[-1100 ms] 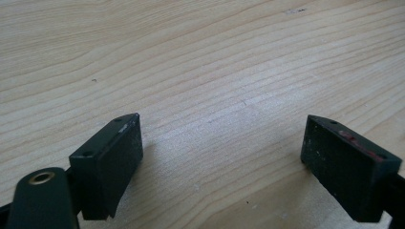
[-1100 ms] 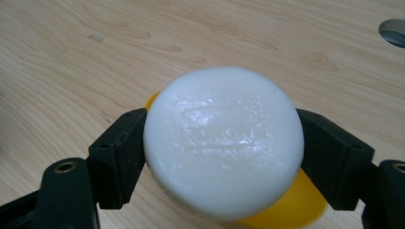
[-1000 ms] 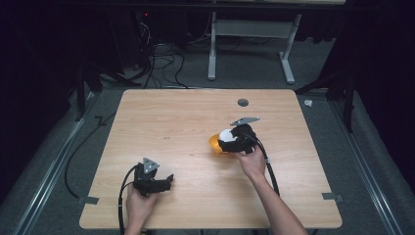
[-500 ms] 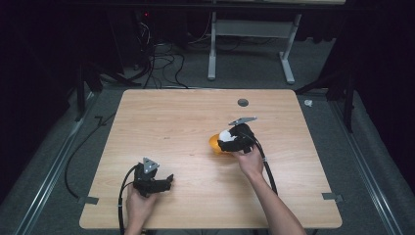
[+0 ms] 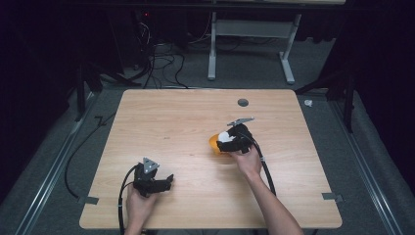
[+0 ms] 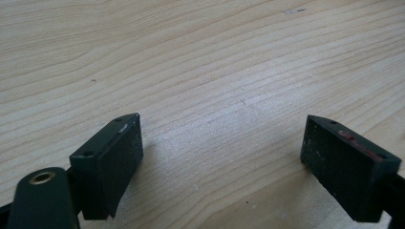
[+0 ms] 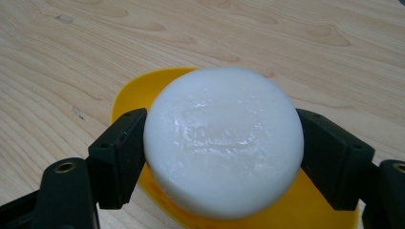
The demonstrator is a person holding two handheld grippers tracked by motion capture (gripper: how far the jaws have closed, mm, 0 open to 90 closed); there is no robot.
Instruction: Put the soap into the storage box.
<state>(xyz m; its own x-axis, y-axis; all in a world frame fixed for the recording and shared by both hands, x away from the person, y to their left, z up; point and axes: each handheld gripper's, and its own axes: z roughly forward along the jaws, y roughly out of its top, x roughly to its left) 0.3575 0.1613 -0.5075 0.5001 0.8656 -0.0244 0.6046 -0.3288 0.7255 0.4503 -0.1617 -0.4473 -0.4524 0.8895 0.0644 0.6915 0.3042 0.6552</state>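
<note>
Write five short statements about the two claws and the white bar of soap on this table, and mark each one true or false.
1. The right claw is shut on the white soap bar. True.
2. The soap bar is over a blue dish. False: the dish is yellow.
3. The left claw holds a sponge. False: its jaws stand open with bare wooden table between them.
4. In the high view, the left claw is nearer the table's near edge than the right claw. True.
5. The soap bar is square. False: it is round.

Puck (image 7: 223,143) between right gripper (image 7: 224,152) jaws, above dish (image 7: 129,95) on table (image 5: 171,117).
</note>
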